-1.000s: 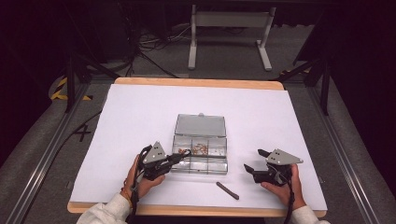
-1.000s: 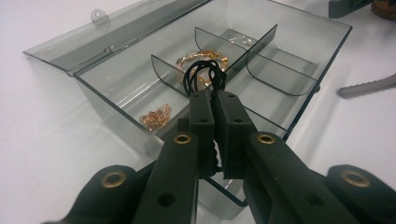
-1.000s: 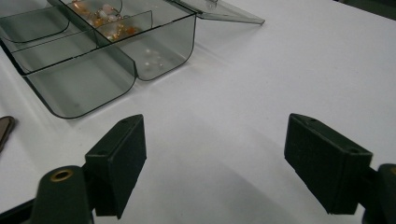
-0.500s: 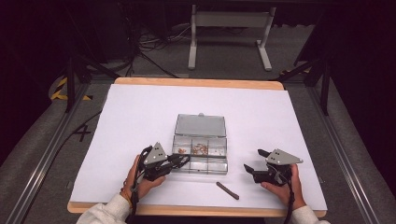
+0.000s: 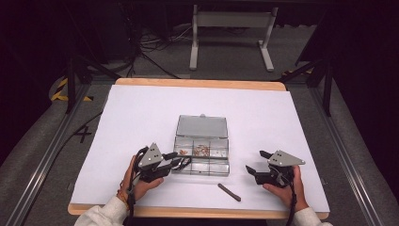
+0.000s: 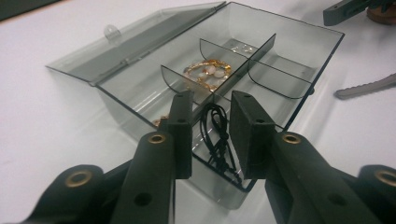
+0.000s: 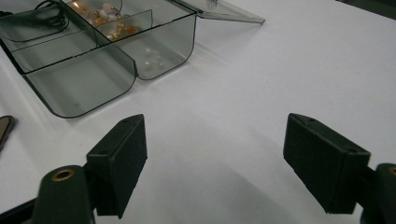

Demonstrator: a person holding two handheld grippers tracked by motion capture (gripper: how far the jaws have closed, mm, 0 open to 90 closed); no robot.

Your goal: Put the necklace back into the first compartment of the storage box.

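Here my left hand-held gripper (image 6: 210, 135) is hovering with its jaws just opening over the black cord (image 6: 215, 135) lying loose in the clear box's (image 5: 201, 153) near compartment; my right hand-held gripper (image 7: 215, 163) is resting spread wide on the surface (image 7: 289, 60).

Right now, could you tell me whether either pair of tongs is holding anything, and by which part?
Nothing is held. The left tongs have just been opening over the black cord lying in the organizer box, pads clear of it. The right tongs stand open over bare table.
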